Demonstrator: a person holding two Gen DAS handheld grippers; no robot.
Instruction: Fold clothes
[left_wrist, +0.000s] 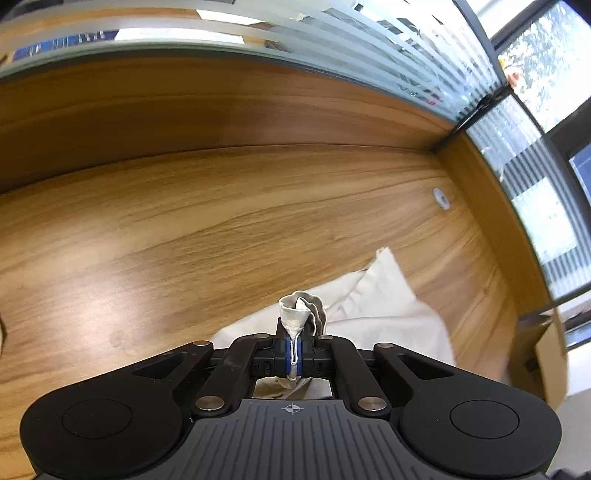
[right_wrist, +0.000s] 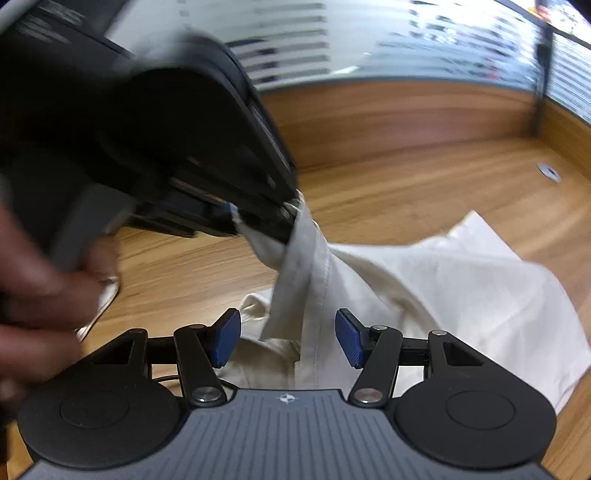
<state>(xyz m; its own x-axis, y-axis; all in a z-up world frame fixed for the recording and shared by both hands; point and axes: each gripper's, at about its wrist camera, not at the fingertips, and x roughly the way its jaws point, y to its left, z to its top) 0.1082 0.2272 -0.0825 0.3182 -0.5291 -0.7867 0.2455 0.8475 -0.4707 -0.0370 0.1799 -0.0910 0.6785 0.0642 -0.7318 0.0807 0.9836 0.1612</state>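
Lying on the bench (left_wrist: 184, 229): one cream garment (right_wrist: 461, 280). Left tongs (left_wrist: 293, 350) pinch its bunched edge; right tongs (right_wrist: 288, 339) gape, cloth between, untouched.

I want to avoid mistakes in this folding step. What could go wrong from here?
1. The left tool pinches only a thin bunch of the cream garment; the cloth may slip out if pulled.
2. The right tool is open with a fabric strip between its pads, not gripped; closing now could catch the wrong layer.
3. Part of the garment lies crumpled on the wooden table, so a fold may set in wrinkles.
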